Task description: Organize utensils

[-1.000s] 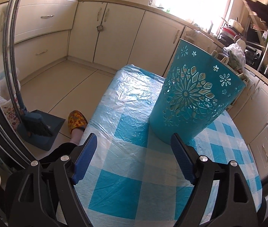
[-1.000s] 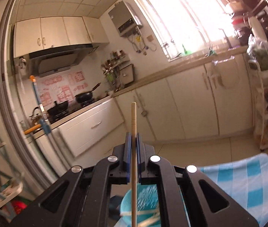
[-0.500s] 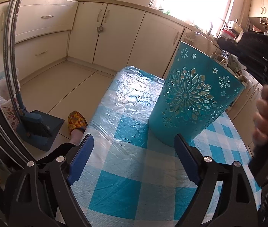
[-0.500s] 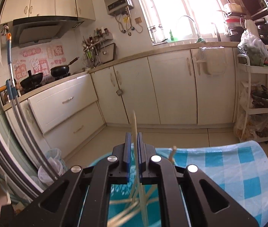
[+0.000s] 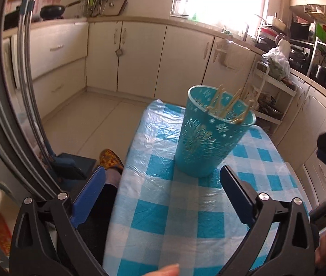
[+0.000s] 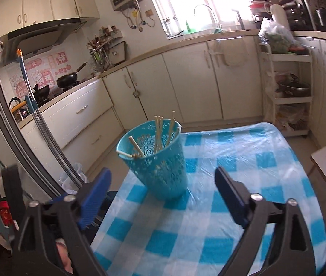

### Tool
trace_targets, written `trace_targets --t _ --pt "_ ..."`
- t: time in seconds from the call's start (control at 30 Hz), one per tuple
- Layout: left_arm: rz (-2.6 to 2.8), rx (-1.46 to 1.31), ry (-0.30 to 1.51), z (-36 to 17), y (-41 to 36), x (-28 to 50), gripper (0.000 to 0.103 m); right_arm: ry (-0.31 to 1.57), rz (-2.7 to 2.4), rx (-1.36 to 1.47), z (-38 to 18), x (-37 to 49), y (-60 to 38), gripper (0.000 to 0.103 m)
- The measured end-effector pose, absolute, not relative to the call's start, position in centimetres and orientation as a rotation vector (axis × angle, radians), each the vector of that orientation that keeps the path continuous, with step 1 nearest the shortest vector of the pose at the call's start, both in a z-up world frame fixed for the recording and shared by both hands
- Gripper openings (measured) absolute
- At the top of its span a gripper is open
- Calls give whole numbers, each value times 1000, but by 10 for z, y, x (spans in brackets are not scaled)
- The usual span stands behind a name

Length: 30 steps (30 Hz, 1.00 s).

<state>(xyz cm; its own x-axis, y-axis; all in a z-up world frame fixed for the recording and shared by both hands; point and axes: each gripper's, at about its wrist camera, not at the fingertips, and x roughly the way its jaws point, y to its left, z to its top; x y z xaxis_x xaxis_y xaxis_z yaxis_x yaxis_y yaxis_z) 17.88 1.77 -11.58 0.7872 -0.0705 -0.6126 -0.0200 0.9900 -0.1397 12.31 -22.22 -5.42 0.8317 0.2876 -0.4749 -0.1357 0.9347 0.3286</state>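
A teal perforated basket (image 5: 209, 142) stands upright on the blue-and-white checked tablecloth (image 5: 186, 218). Several wooden chopsticks (image 5: 227, 105) lean inside it; they also show in the right wrist view (image 6: 160, 133) in the same basket (image 6: 163, 170). My left gripper (image 5: 163, 188) is open and empty, held back from the basket above the table's near part. My right gripper (image 6: 163, 191) is open and empty, also short of the basket and a little above the cloth (image 6: 232, 207).
The table's left edge (image 5: 126, 184) drops to the floor, where a slippered foot (image 5: 110, 158) and a blue dustpan (image 5: 71, 165) sit. A white trolley (image 6: 287, 92) stands beyond the table. Cabinets (image 6: 186, 80) line the walls.
My right gripper has opened and let go of the chopstick, which now stands in the basket, then pulled back. My left gripper has also drawn back and up from the basket.
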Motion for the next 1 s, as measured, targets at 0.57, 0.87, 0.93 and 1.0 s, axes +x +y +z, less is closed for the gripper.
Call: trace_targets --t 0.57,0.87,0.93,1.0 --pt "21 86 606 -23 -20 56 95 444 210 282 5 2 -201 96" --pt "32 -24 584 -7 1 19 95 386 143 250 4 -39 -193 96" --pt "31 -31 572 -4 2 15 95 380 135 245 4 -43 -194 96" --pt "27 -29 563 -1 2 11 95 375 134 240 5 -46 -193 96"
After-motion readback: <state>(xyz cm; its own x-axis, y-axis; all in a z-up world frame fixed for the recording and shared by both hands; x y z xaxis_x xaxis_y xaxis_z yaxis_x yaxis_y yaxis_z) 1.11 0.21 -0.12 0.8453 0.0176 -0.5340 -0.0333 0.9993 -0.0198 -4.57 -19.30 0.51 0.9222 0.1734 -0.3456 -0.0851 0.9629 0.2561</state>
